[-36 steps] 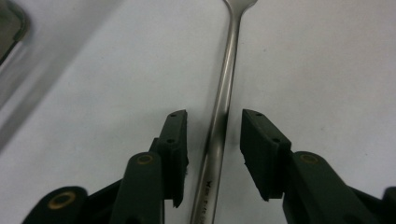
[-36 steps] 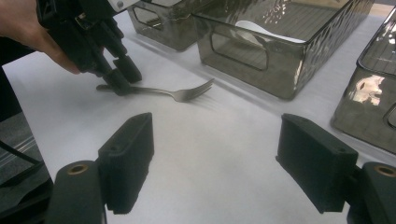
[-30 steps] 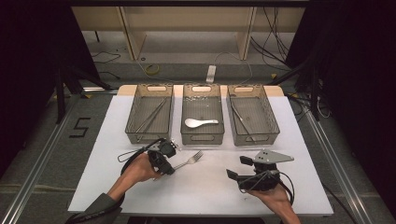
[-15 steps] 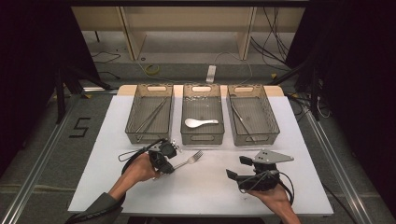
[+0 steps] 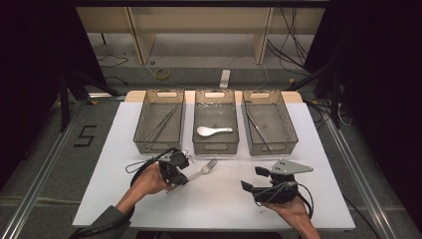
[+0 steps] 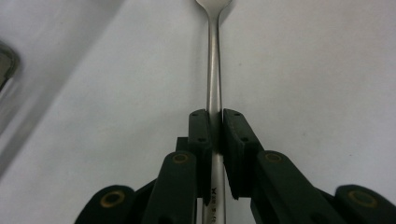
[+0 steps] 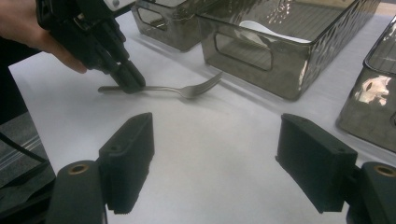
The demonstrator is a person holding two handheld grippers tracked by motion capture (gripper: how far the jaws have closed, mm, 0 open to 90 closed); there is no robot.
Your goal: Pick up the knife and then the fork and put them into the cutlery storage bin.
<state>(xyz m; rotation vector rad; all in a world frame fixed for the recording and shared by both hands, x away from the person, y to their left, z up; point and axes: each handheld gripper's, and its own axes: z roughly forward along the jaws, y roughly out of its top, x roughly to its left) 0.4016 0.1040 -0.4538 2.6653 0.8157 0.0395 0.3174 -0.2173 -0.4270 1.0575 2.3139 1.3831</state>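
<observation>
A metal fork (image 5: 204, 169) lies on the white table, tines toward the middle bin. My left gripper (image 5: 180, 175) is shut on the fork's handle (image 6: 214, 93); in the left gripper view both pads (image 6: 201, 135) press against the handle. The right gripper view shows that gripper (image 7: 133, 83) clamped on the fork (image 7: 187, 89) near the handle's end. My right gripper (image 5: 253, 179) rests at the front right of the table, wide open with nothing between its fingers (image 7: 128, 161).
Three smoky plastic bins stand in a row at the back: the left bin (image 5: 159, 122) holds thin utensils, the middle bin (image 5: 215, 122) a white spoon (image 5: 211, 131), the right bin (image 5: 268, 122) thin utensils. Bare white table (image 5: 219, 199) lies between the grippers.
</observation>
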